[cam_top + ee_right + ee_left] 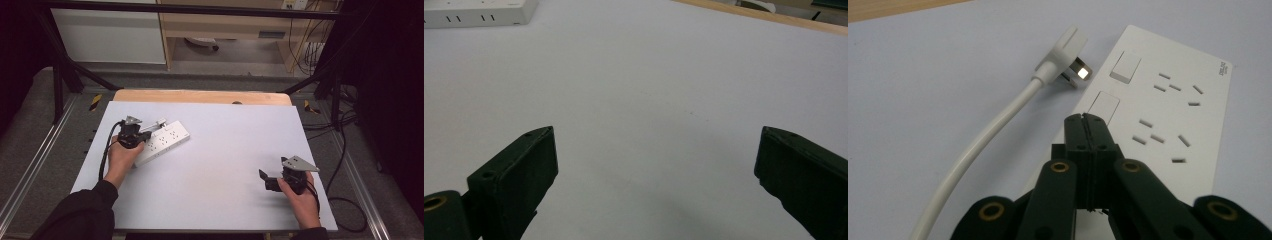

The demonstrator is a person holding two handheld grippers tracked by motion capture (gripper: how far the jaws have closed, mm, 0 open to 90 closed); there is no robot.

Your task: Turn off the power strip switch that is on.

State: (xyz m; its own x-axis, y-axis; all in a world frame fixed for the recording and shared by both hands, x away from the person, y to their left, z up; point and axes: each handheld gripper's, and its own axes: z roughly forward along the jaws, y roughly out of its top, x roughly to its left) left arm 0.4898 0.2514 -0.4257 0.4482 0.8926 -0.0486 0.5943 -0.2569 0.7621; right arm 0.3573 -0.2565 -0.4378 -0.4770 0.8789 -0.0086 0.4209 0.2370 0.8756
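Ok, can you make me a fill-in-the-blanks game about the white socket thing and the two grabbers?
1. The left gripper has its jaws ____.
2. The right gripper has its jaws wide ____.
3. The plug lies ____ the power strip, not plugged in.
4. The colour of the power strip and its cable is ____.

Missing words: shut; open; beside; white

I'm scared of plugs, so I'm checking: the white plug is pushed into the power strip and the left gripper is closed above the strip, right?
Not quite. The white plug is not pushed in: the left gripper view shows it lying on the table beside the power strip, its metal prongs bare. The rest holds: the left gripper is closed above the strip.
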